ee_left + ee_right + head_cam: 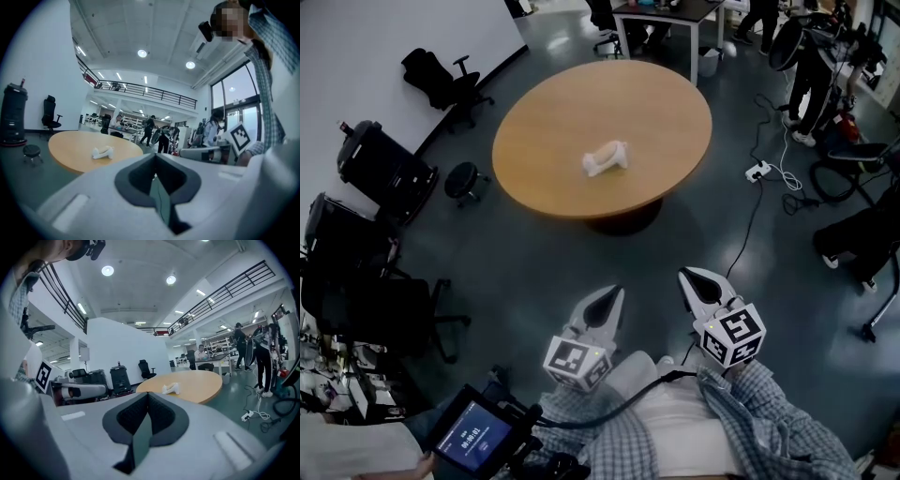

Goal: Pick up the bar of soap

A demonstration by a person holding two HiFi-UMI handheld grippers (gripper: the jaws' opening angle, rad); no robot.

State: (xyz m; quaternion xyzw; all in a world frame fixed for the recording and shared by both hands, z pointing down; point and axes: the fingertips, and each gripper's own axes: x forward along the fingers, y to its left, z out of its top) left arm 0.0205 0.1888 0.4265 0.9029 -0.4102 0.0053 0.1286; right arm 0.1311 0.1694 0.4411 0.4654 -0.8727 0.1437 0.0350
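Note:
A small white object, the bar of soap (pixel 607 157), lies near the middle of a round wooden table (pixel 544 122). It also shows far off in the left gripper view as the soap (pixel 102 152) and in the right gripper view as the soap (pixel 170 388). Both grippers are held close to the person's body, well short of the table. The left gripper (pixel 610 296) is shut with nothing in it, and its jaws meet in its own view (pixel 155 177). The right gripper (pixel 692 277) is shut and empty too (pixel 146 417).
Black office chairs (pixel 380 169) and a stool (pixel 461 178) stand left of the table. A power strip (pixel 757 171) with cables lies on the floor at the right. People (pixel 811 80) stand by desks at the back. A handheld screen (pixel 473 438) is at bottom left.

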